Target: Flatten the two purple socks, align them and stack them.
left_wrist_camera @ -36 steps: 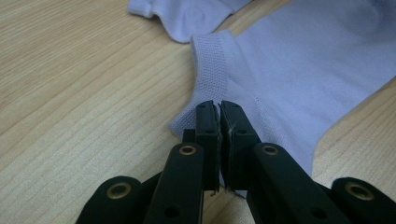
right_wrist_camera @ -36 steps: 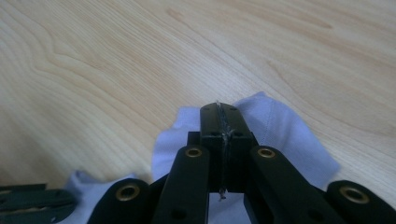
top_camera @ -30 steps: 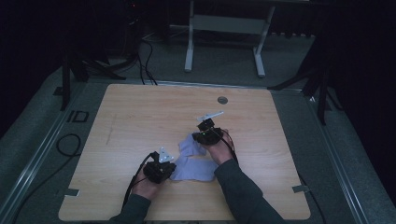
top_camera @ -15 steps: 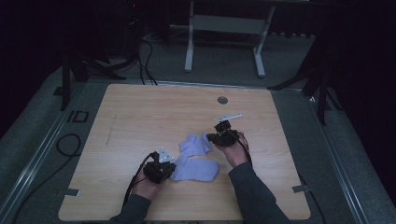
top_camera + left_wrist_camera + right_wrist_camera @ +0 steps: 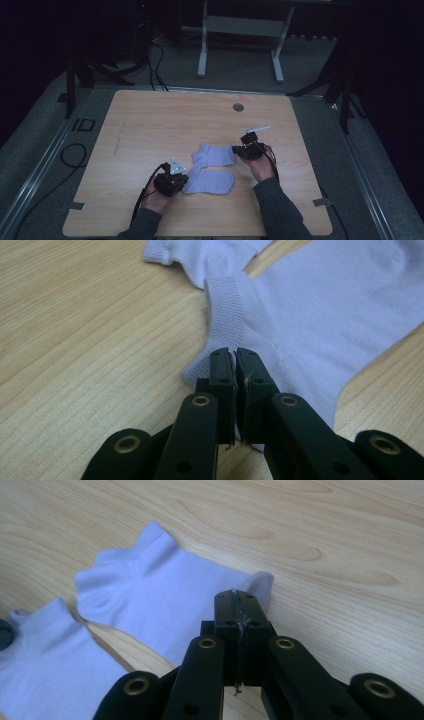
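Jaws on the left gripper (image 5: 234, 356) are pressed together, pinching the edge of the near sock (image 5: 340, 325) just below its ribbed cuff. Same story on the right gripper (image 5: 235, 600): jaws clamped tight on a corner of the far sock (image 5: 165, 600), with a thin sliver of fabric between them. Both socks are pale lilac, lying flat and a bit rumpled mid-table (image 5: 150, 125), overlapping near the cuffs. High view shows the whole layout, both hands (image 5: 262, 167) at opposite ends of the pair; the gripper views give the knit and the pinch up close.
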Demonstrator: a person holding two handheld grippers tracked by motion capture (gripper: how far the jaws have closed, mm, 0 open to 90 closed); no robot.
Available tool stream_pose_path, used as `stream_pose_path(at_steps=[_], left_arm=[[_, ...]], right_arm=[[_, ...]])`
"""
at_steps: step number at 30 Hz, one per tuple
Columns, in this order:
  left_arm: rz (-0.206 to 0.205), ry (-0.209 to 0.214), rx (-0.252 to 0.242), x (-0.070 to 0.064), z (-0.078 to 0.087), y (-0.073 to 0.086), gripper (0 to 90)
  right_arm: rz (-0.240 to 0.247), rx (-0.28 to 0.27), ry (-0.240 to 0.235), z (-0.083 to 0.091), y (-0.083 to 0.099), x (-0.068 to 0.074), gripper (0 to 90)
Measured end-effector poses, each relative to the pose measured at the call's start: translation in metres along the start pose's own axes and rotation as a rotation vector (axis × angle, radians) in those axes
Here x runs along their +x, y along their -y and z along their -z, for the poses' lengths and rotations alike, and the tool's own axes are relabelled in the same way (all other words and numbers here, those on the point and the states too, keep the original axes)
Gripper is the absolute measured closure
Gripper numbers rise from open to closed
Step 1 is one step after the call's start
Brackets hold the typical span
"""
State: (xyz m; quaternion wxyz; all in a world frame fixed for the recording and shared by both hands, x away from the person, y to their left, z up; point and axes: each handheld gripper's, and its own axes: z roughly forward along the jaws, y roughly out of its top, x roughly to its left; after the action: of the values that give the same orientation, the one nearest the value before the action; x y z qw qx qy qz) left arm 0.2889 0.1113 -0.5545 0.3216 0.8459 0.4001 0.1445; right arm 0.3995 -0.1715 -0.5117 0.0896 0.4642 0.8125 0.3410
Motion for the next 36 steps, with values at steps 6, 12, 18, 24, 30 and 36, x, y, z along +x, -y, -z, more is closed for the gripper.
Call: stream_pose_path(at_steps=[6,12,18,24,30,36], left_arm=[[-0.001,0.0,0.0,0.0,0.0,0.0,86.0],[0.0,0.0,-0.001,0.0,0.0,0.0,86.0],[-0.002,-0.001,0.0,0.0,0.0,0.0,86.0],[-0.002,-0.001,-0.002,0.0,0.0,0.0,85.8],[-0.002,-0.002,-0.003,0.0,-0.001,0.0,85.7],[0.001,-0.002,-0.004,0.0,-0.001,0.0,85.6]], right_arm=[[0.001,0.03,0.033,0.003,0.003,-0.004,88.9],[-0.034,0.023,0.087,0.01,0.005,-0.012,76.5],[0.0,0.003,0.071,0.015,0.001,-0.008,70.2],[0.086,-0.013,-0.001,0.008,-0.005,0.008,65.2],[0.148,0.01,-0.007,-0.007,-0.01,0.023,61.9],[0.206,0.026,-0.019,-0.022,-0.012,0.032,60.7]])
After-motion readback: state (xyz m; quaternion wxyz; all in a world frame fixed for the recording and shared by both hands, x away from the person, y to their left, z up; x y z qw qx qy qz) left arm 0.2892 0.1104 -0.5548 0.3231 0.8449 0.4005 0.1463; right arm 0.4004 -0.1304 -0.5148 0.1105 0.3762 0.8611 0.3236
